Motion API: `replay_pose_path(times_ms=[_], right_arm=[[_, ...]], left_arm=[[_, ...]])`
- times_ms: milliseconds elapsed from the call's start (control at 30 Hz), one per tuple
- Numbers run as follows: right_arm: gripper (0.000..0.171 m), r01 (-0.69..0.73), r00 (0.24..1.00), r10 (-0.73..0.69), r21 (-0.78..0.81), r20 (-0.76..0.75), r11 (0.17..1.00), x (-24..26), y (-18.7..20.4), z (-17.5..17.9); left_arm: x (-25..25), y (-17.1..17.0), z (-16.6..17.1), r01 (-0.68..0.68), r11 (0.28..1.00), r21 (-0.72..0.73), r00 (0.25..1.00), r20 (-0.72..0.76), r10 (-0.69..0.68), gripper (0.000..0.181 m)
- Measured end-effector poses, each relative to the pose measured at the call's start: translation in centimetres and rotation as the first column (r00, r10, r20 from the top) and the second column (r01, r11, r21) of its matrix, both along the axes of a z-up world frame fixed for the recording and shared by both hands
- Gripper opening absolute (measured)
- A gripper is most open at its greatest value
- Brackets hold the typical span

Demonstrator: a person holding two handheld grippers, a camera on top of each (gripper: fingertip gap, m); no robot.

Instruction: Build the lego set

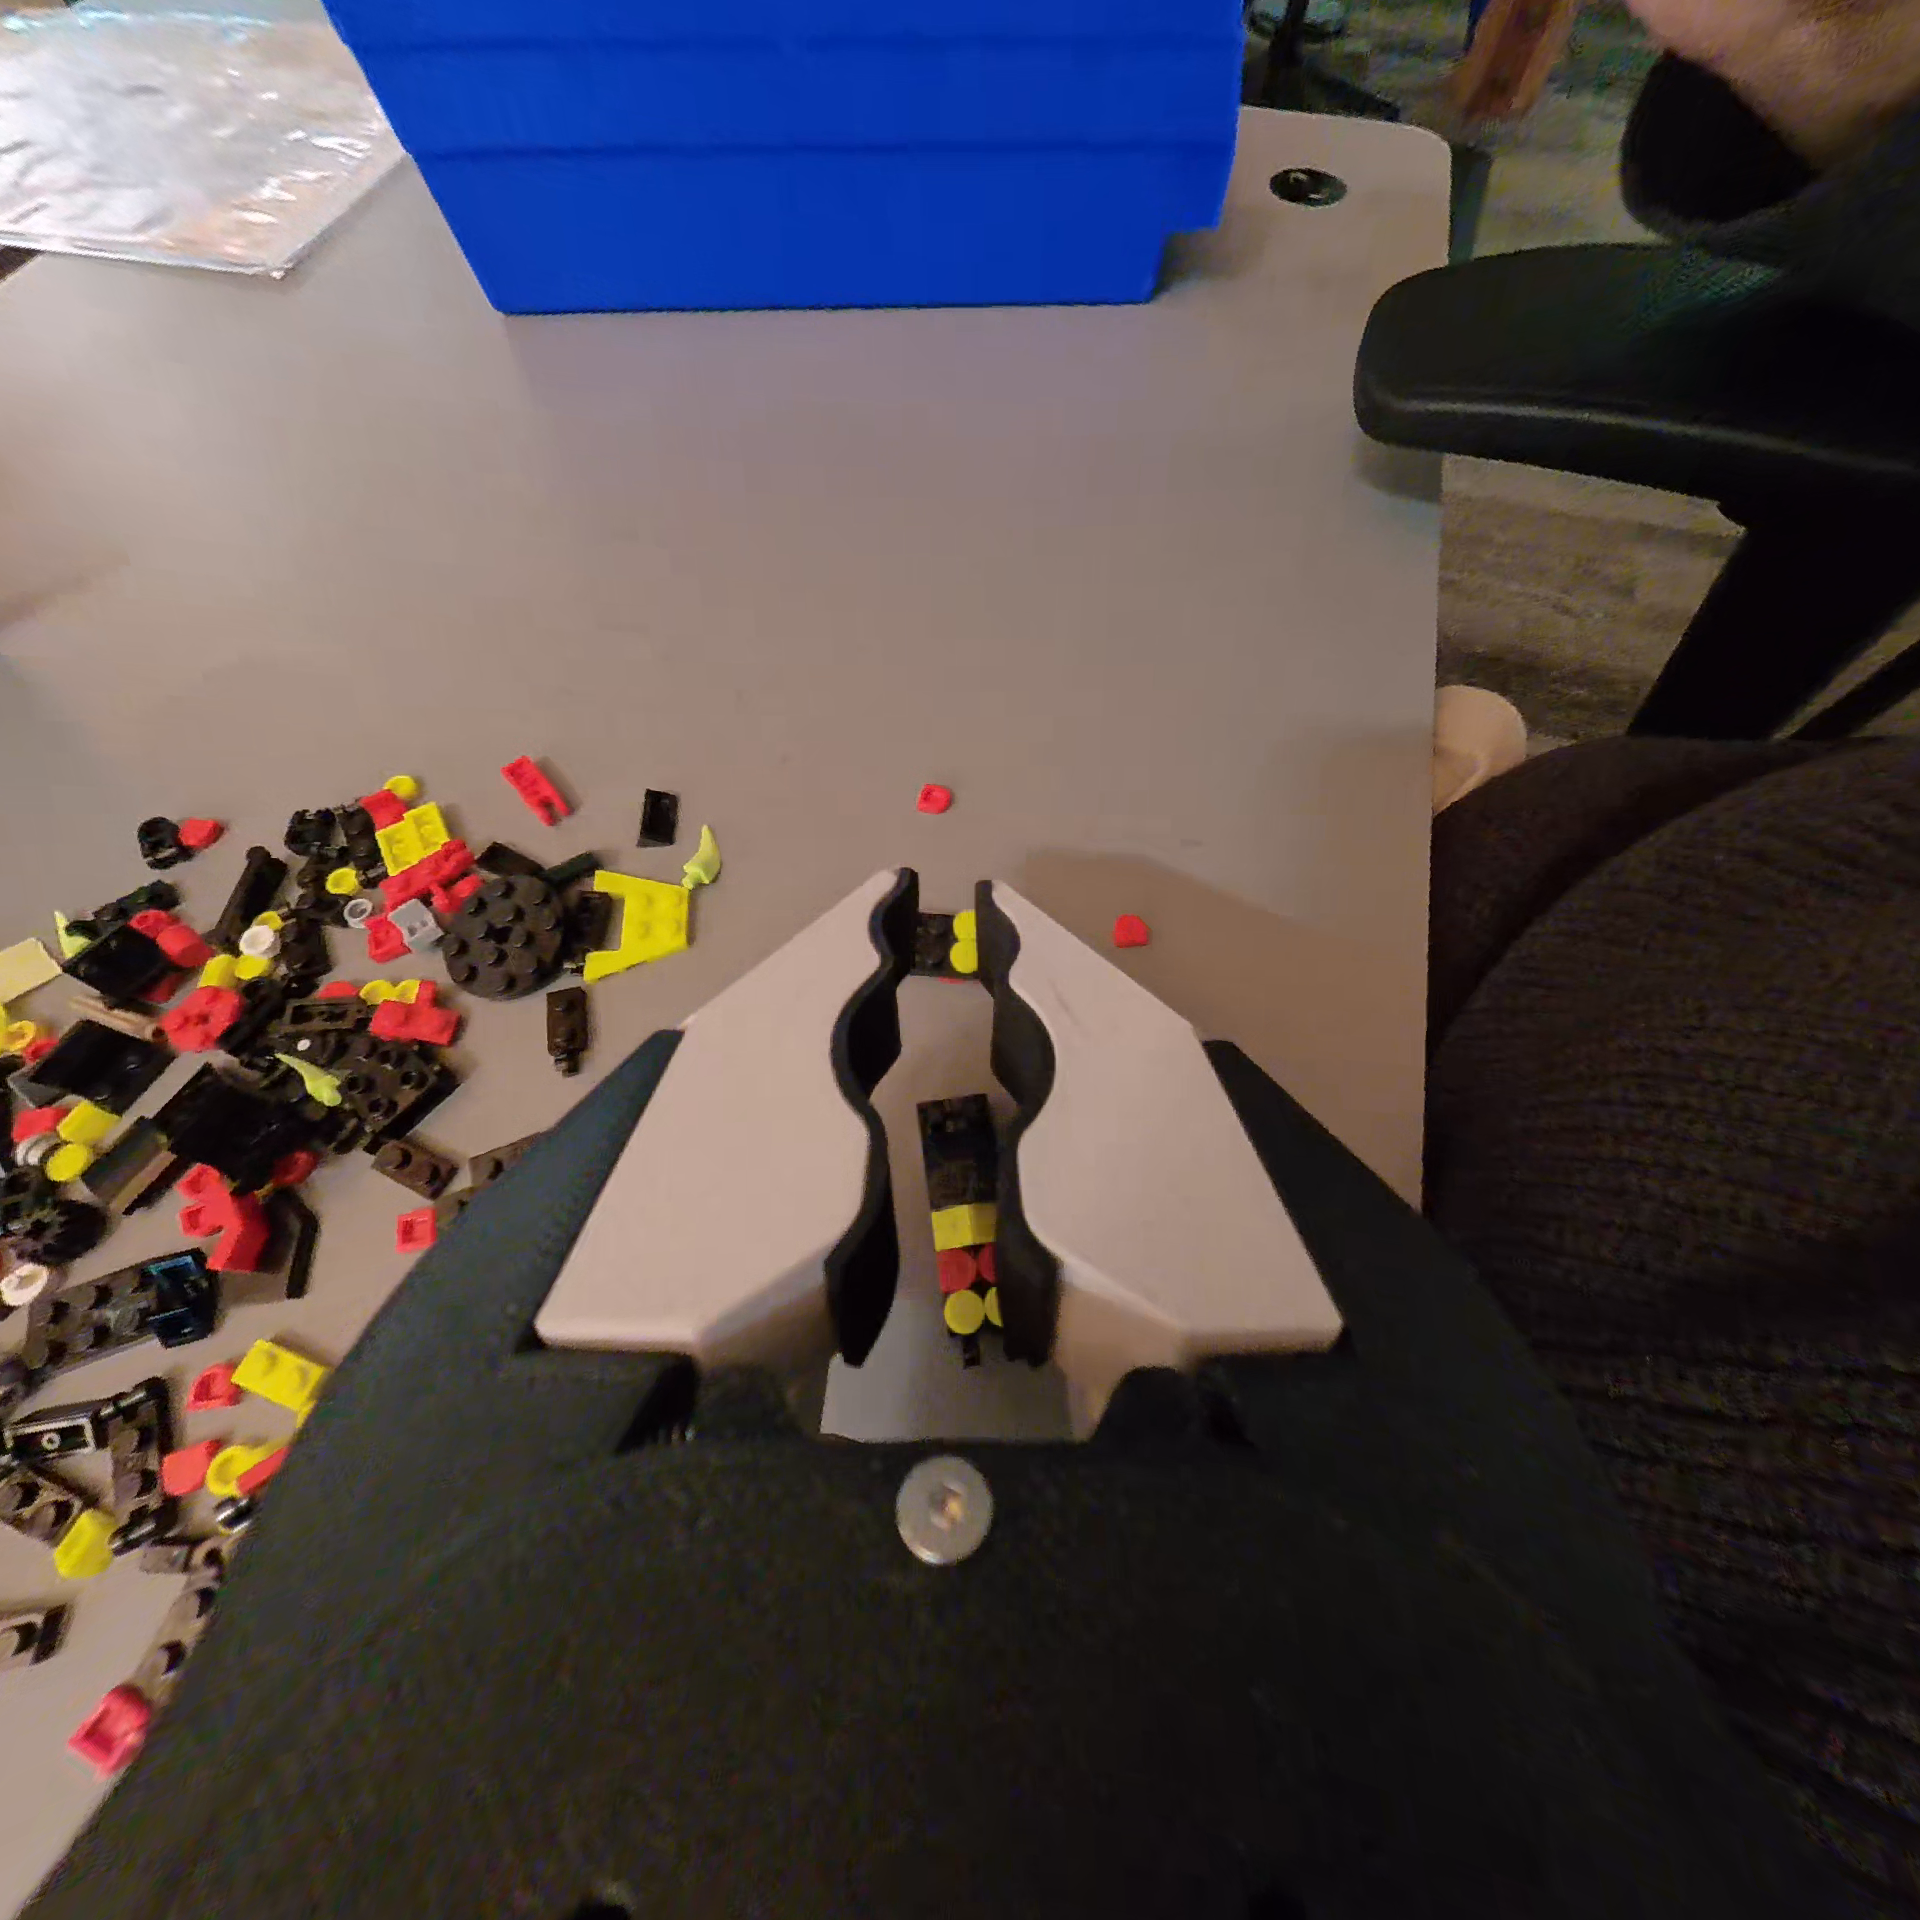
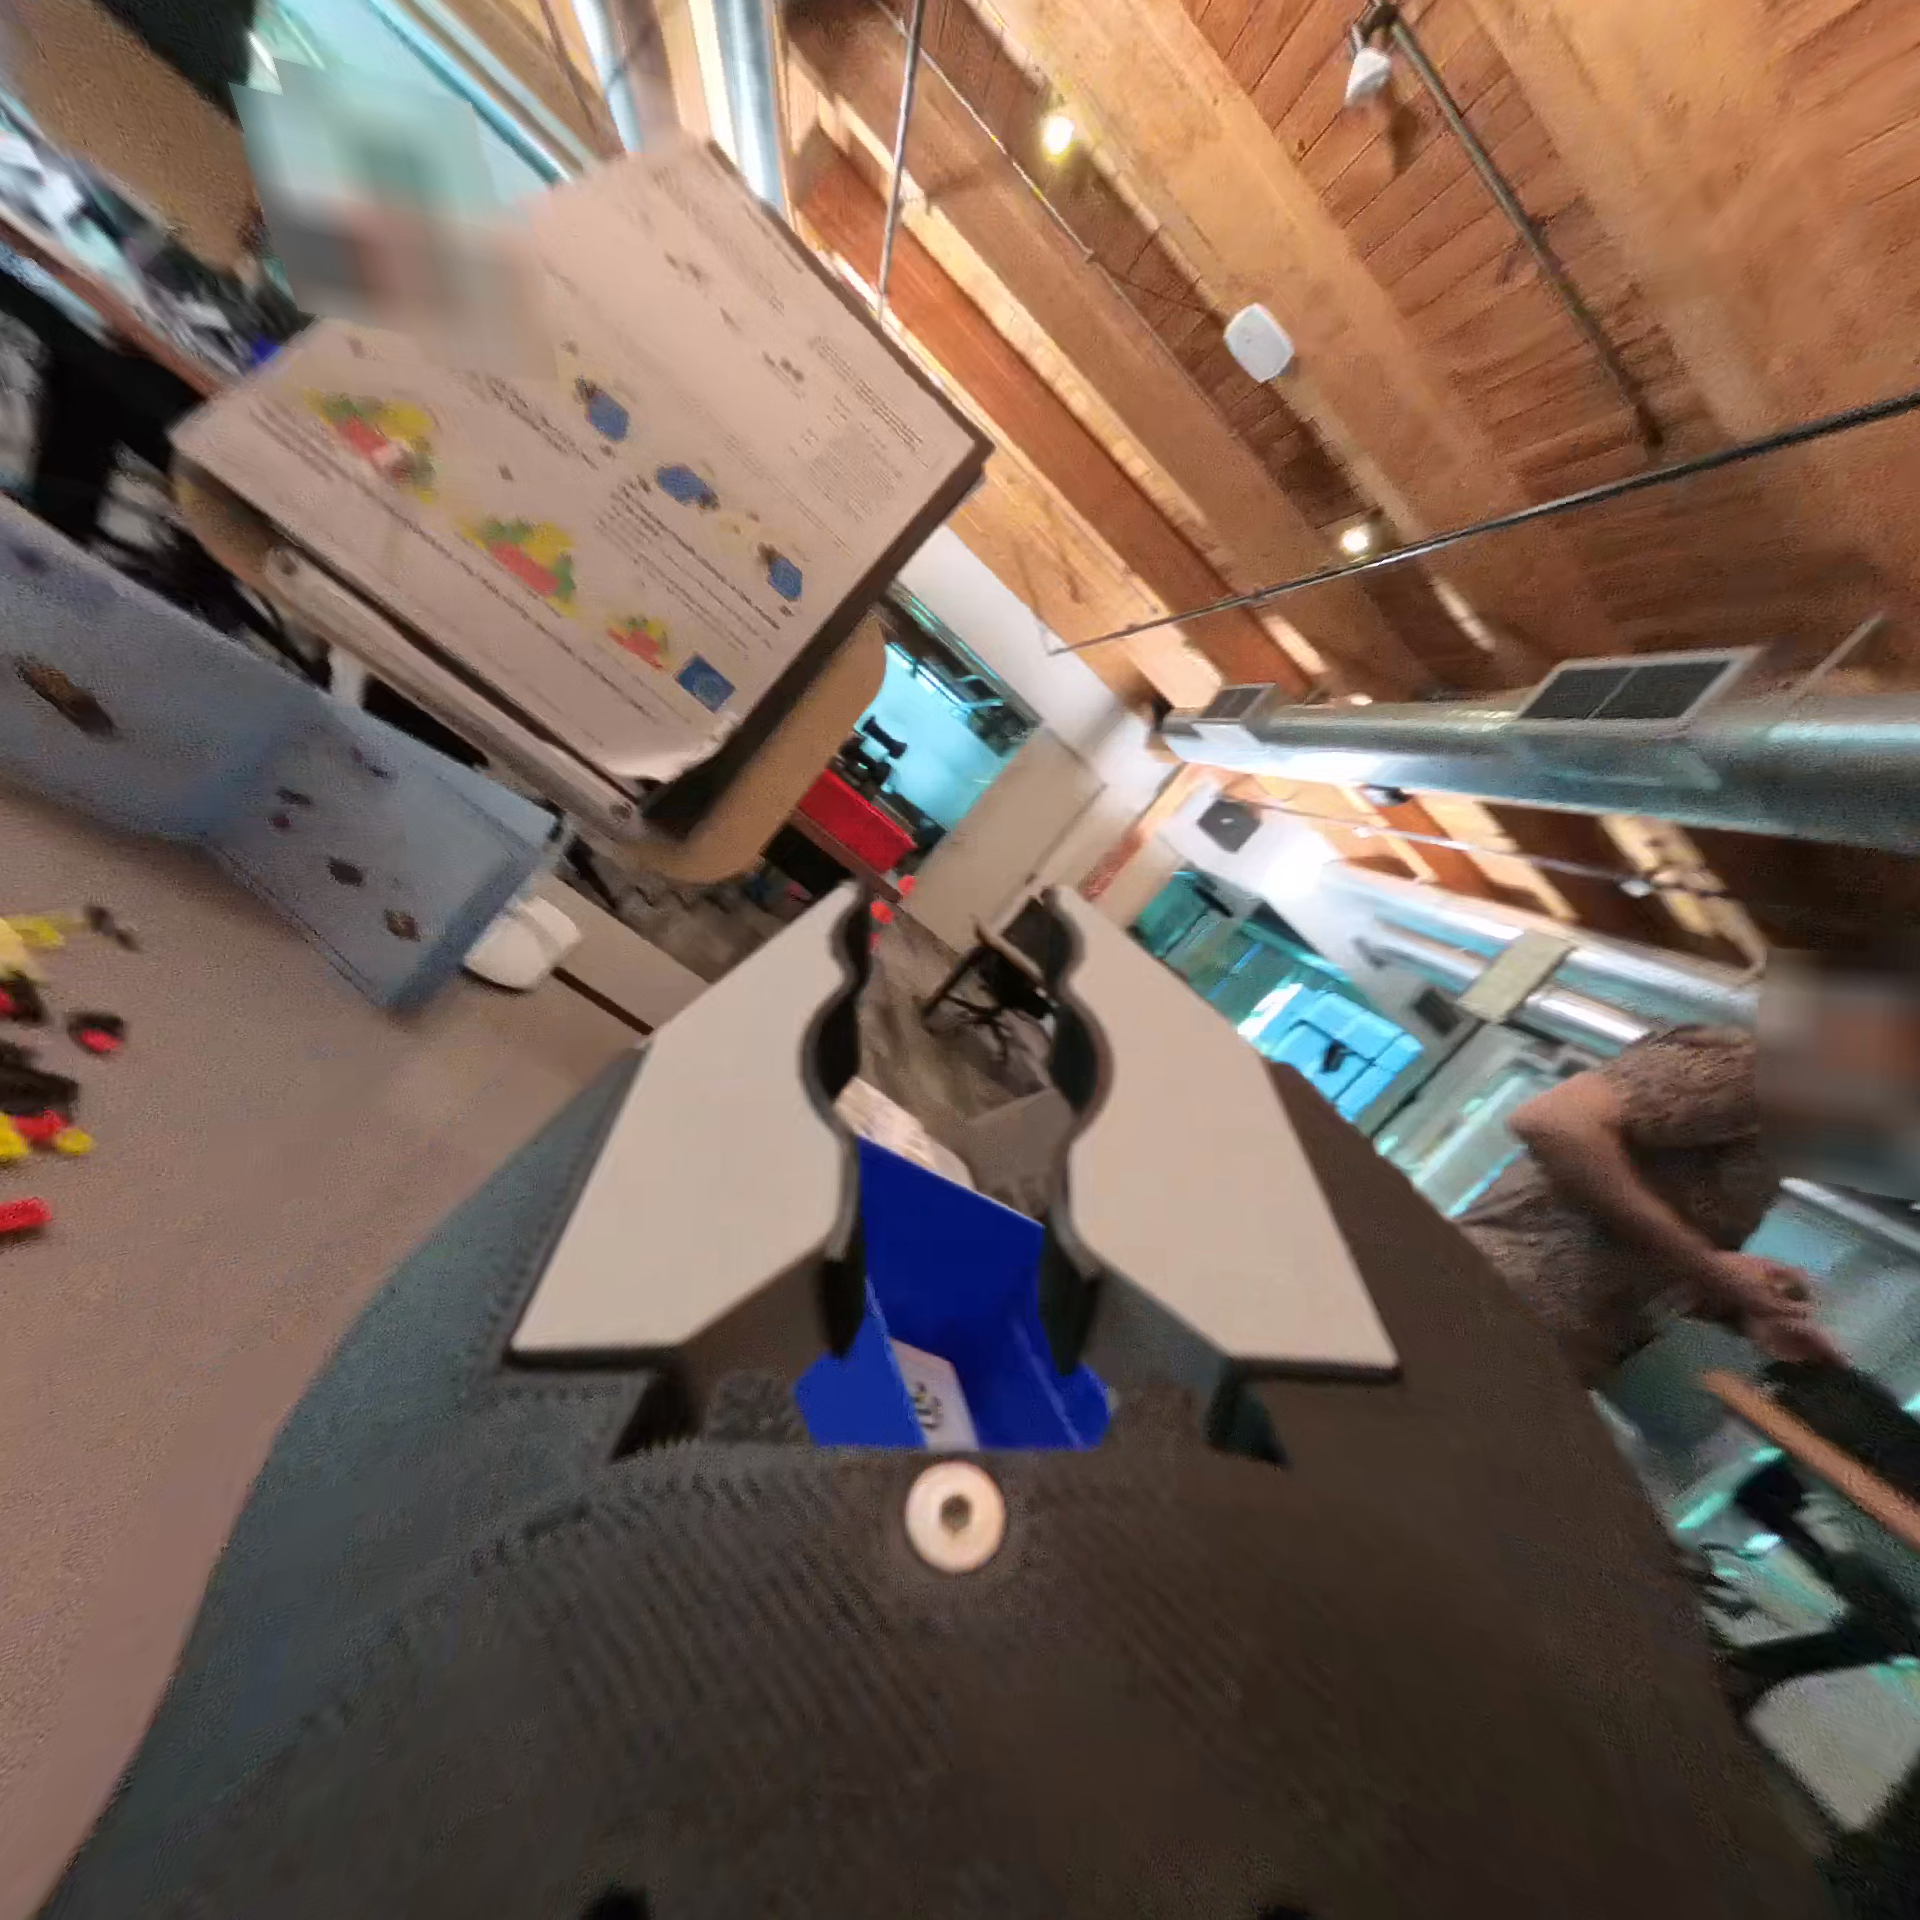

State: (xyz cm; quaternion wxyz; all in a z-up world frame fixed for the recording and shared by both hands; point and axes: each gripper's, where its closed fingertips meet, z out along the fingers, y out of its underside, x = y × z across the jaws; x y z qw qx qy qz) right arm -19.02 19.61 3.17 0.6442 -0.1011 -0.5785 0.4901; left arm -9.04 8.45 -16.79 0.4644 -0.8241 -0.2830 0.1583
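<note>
My left gripper is shut on a small black and yellow lego piece at its fingertips, just above the grey table. Below it, between the fingers, a narrow black, yellow and red lego strip lies on the table. A pile of loose black, red and yellow lego pieces lies to the left. My right gripper is open and empty, tilted up towards the ceiling. The pile also shows blurred in the right wrist view.
A blue bin stands at the table's far side, and shows between my right gripper's fingers. Two small red pieces lie near my left gripper. An instruction sheet on a stand is ahead. A chair armrest and a person's lap are right of the table's edge.
</note>
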Motion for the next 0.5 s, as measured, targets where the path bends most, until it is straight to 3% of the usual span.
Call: replay_pose_path(times_ms=[67, 100, 167, 233, 300, 400, 500], right_arm=[[0.081, -0.033, 0.996, 0.028, 0.057, 0.09, 0.998, -0.4, -0.8, -1.7], [0.093, -0.065, 0.975, 0.06, 0.018, 0.212, 0.998, -0.8, -1.2, -3.0], [0.066, -0.198, 0.866, 0.241, -0.142, 0.438, 0.97, -0.3, -2.7, -5.1], [0.026, -0.316, 0.753, 0.429, -0.299, 0.499, 0.901, 0.8, -3.8, -5.2], [0.0, -0.334, 0.793, 0.455, -0.336, 0.405, 0.881, 0.6, -3.4, -3.8], [0.0, -0.334, 0.905, 0.402, -0.352, 0.14, 0.874, 1.2, -2.2, -0.6], [0.0, -0.314, 0.921, 0.37, -0.324, 0.126, 0.893, 1.7, -3.0, -0.9]], left_arm=[[0.2, 0.2, -0.1, 0.013, 1.0, -0.008, 1.0, -0.01, -0.013, 0.008], [0.2, 0.3, -0.1, 0.016, 1.0, -0.011, 1.0, -0.016, -0.016, 0.008], [0.3, 0.4, 0.0, 0.017, 1.0, -0.014, 1.0, -0.025, -0.018, 0.007], [0.3, 0.3, 0.0, 0.018, 1.0, -0.012, 0.999, -0.029, -0.019, 0.007], [0.2, 0.3, 0.1, 0.017, 1.0, -0.008, 0.999, -0.031, -0.017, 0.006], [0.2, 0.2, -0.1, 0.02, 1.0, -0.005, 1.0, -0.019, -0.02, 0.006], [0.2, 0.3, -0.2, 0.021, 1.0, 0.0, 1.0, -0.012, -0.021, 0.005]])
